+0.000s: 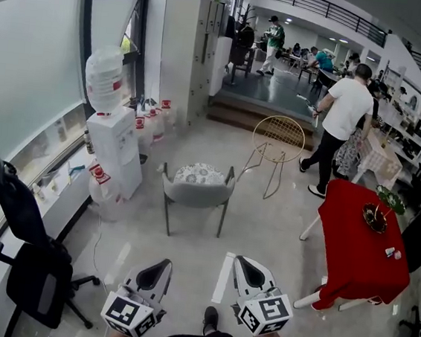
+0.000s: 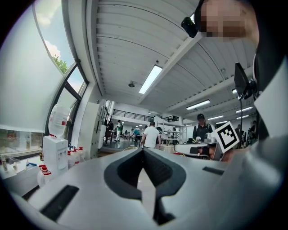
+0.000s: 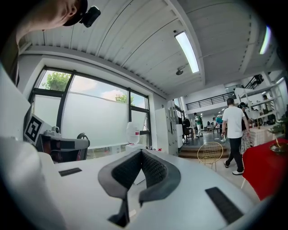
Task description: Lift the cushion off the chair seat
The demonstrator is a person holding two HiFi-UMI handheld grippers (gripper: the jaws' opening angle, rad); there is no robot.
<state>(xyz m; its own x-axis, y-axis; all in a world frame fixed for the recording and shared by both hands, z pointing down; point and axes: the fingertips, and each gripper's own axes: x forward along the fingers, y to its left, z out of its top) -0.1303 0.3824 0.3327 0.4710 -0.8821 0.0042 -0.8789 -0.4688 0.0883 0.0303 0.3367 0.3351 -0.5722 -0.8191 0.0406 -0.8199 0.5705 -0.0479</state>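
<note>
Cushion (image 1: pixel 199 173) on the chair (image 1: pixel 196 197) seat, straight ahead and well apart from you, its long axis crosswise. Your left gripper (image 1: pixel 161 265) and right gripper (image 1: pixel 241 261) both have their jaws closed on nothing; the left looks marginally nearer.

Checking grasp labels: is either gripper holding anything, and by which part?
Nothing is held. The left gripper and the right gripper are both shut and empty. The cushion lies on the chair ahead, untouched.

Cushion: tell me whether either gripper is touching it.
No, the cushion lies on the grey chair, far beyond the left gripper and right gripper.
</note>
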